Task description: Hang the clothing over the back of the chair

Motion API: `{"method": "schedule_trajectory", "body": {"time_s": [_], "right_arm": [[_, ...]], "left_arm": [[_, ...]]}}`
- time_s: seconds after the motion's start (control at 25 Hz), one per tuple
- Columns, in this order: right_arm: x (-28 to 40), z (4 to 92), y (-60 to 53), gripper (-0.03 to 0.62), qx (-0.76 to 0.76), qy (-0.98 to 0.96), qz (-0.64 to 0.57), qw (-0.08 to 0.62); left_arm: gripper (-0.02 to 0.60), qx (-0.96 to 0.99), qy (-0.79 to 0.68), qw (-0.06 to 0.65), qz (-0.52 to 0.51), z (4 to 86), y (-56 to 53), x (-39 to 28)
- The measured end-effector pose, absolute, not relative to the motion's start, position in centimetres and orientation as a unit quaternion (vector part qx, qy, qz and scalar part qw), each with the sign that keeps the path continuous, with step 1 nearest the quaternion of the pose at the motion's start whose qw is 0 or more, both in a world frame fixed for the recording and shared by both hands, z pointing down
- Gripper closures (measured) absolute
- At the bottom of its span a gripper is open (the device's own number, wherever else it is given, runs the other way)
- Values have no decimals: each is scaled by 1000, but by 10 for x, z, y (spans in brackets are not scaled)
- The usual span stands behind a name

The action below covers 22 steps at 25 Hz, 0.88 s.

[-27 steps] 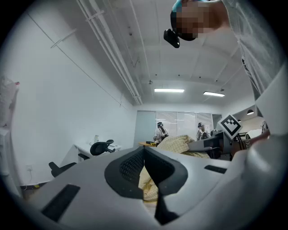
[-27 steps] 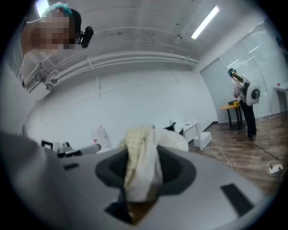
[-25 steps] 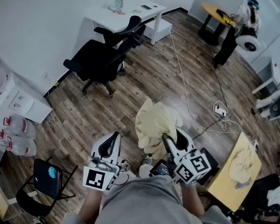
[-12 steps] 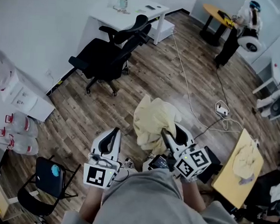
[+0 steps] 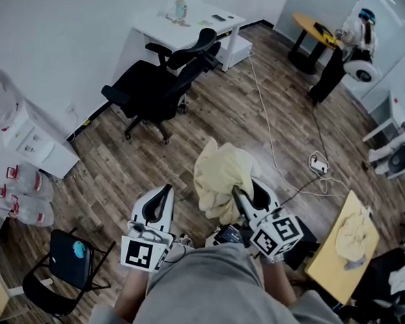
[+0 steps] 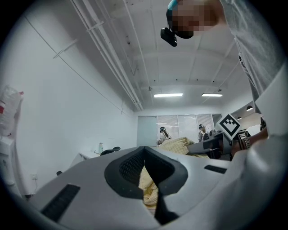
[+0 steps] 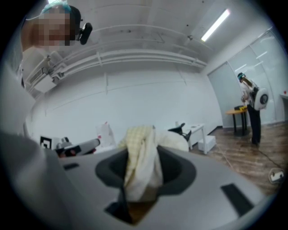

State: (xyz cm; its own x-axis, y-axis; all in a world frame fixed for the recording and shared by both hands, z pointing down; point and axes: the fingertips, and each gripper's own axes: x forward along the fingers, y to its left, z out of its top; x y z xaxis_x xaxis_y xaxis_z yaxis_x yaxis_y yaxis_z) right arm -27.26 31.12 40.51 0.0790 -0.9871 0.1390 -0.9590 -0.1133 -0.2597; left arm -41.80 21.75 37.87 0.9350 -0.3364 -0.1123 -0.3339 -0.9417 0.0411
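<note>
Only the right gripper's (image 5: 238, 194) fingers pinch the bunched clothing (image 5: 222, 173); the left gripper's (image 5: 165, 193) are closed and empty, so it may slip.

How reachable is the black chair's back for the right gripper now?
Probably not yet: the right gripper, shut on the clothing, is well apart from the chair's back. Only floor lies between, so nothing blocks stepping closer.

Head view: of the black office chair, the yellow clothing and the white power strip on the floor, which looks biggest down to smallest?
1. black office chair
2. yellow clothing, held nearer the camera
3. white power strip, clearly smallest
</note>
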Motion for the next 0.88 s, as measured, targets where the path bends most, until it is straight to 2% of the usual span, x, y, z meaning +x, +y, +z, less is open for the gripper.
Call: {"method": "schedule_trajectory", "body": {"time_s": [0.44,0.88], "right_arm": [[-274,403,310,422,-737,659,-136,52],[-238,414,296,420,-737,658,-152,45]], "left_arm": [[551,987,-150,12,-58,382,213,-410],[551,987,-154,14,-53,384,198,-377]]}}
